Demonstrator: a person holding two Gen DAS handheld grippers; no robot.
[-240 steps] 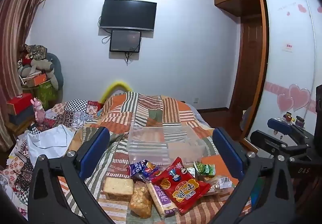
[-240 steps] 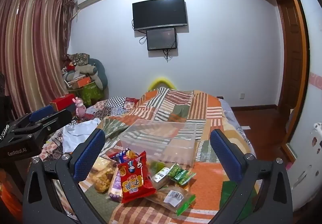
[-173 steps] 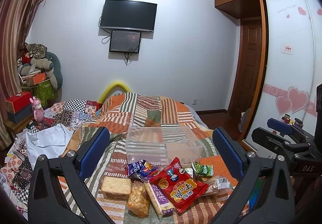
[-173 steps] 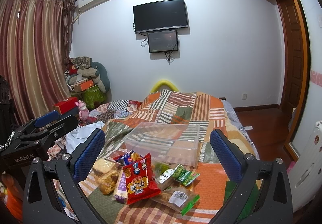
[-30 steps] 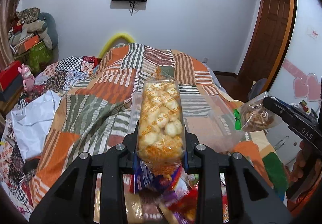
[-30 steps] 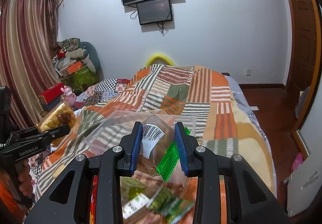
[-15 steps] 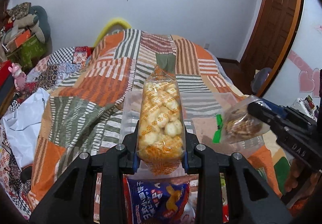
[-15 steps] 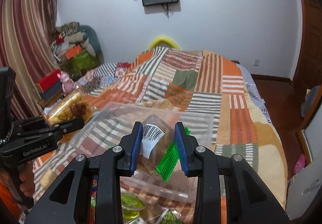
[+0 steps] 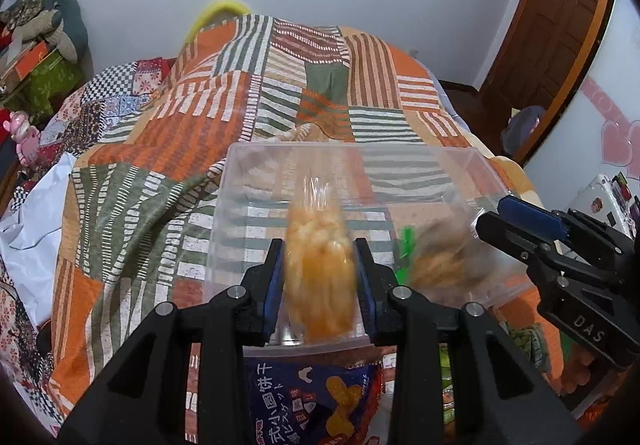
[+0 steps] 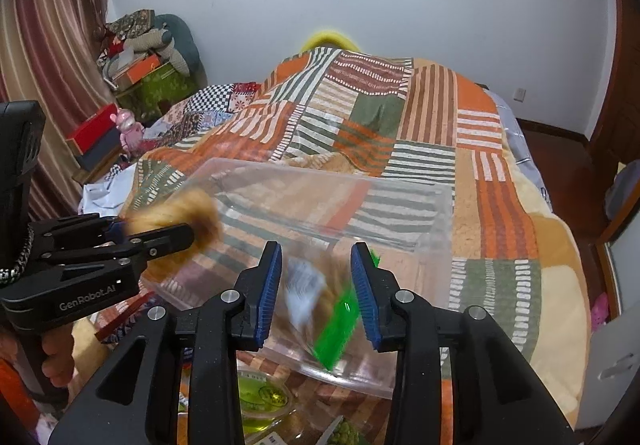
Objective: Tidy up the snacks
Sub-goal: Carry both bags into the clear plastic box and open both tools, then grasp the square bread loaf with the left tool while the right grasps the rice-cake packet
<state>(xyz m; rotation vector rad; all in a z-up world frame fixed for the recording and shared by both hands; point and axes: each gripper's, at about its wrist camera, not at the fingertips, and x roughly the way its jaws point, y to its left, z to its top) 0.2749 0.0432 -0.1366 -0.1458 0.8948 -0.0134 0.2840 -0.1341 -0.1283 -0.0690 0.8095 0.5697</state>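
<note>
left claw [image 9: 319, 277] jaws just easing apart, puff bag [image 9: 320, 277] blurred between | right claw [image 10: 316, 285] likewise, cookie bag [image 10: 320, 293] between | both over clear bin [image 9: 440, 161] on bed quilt [image 9: 160, 149] | blue packet [image 9: 316, 397] at 6 o'clock

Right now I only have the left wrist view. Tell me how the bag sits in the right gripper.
Observer: The clear bag with the green strip hangs blurred between the right gripper's pads, a gap on each side, above the clear bin.
Operator: Report any marking on it.
Observer: A white label faces the camera, too blurred to read.
Operator: Now check my left gripper's handle.
Observer: A hand is wrapped around the left gripper's handle.
</note>
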